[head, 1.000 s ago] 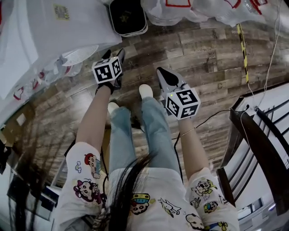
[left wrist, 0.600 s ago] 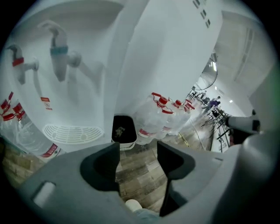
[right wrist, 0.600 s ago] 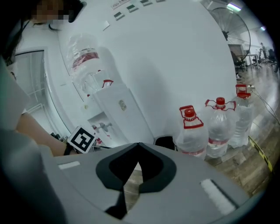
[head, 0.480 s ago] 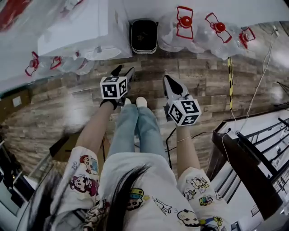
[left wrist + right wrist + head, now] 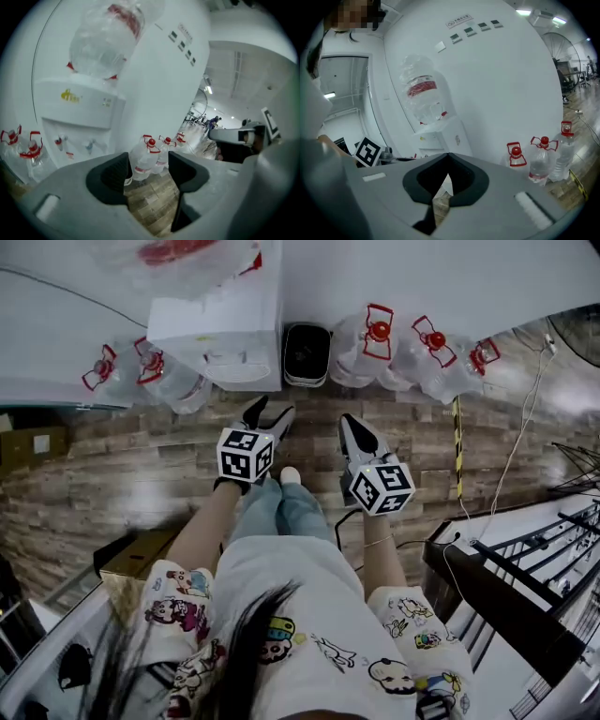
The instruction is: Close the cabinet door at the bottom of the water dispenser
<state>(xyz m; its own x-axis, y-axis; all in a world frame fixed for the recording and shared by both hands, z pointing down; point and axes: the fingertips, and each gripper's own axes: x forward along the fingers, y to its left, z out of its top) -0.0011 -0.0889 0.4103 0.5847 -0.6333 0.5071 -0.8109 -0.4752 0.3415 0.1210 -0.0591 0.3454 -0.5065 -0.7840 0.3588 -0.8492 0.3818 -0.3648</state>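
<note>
The white water dispenser (image 5: 225, 329) carries an upturned bottle (image 5: 423, 91) on its top. Its cabinet door is at the bottom of its front, but the head view looks from above and each gripper view covers that part with the gripper's own body, so I cannot tell how the door stands. The left gripper (image 5: 269, 413) is just in front of the dispenser, with jaws spread apart and nothing between them. The right gripper (image 5: 349, 425) is in front of the dispenser and more to the right, with jaws pressed together on nothing. A black bin (image 5: 307, 352) stands just beside the dispenser, and water bottles (image 5: 380, 343) stand past the bin.
</note>
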